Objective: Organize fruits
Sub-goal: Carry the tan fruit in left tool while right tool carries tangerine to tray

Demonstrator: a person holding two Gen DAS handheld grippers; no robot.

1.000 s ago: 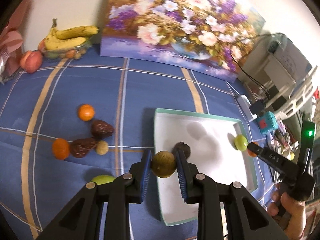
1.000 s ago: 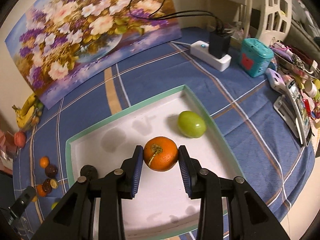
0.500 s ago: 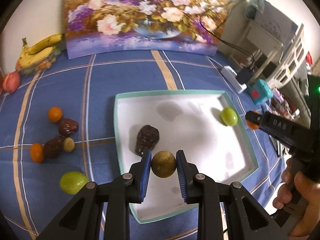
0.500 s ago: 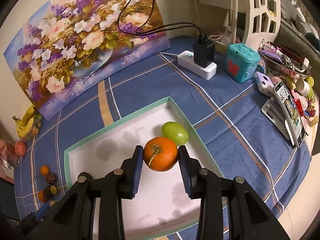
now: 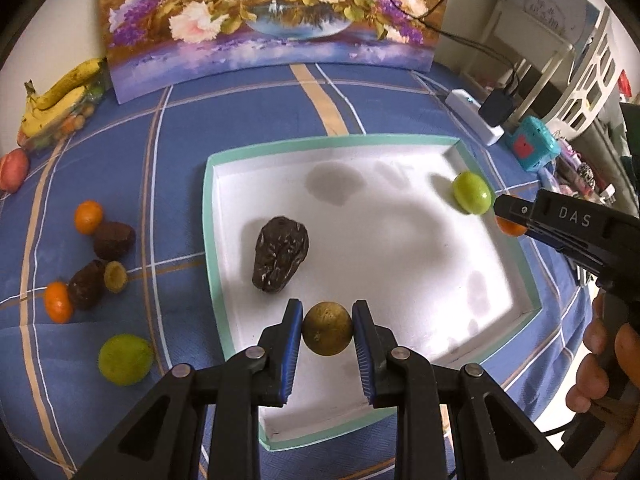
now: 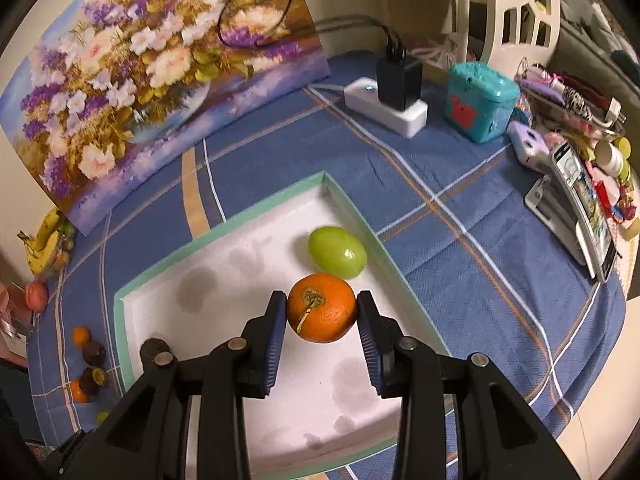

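My left gripper (image 5: 327,334) is shut on a round brown-yellow fruit (image 5: 327,334), held over the near left part of the white tray (image 5: 218,304). My right gripper (image 6: 322,308) is shut on an orange (image 6: 322,308), held over the tray's right side (image 6: 384,248). In the tray lie a dark wrinkled fruit (image 5: 280,254) and a green fruit (image 5: 472,193), which also shows in the right wrist view (image 6: 337,251). Left of the tray on the blue cloth lie two small oranges (image 5: 88,216), dark fruits (image 5: 114,240), a halved fruit (image 5: 115,277) and a green fruit (image 5: 125,359).
A flower painting (image 5: 272,20) stands at the back. Bananas (image 5: 60,92) and a peach (image 5: 14,164) are at the far left. A power strip with charger (image 6: 386,106), a teal box (image 6: 478,106) and clutter (image 6: 576,192) sit at the right.
My left gripper has carried the brown-yellow fruit rightward over the tray. My right gripper has drawn back a little with the orange, still over the tray's right side.
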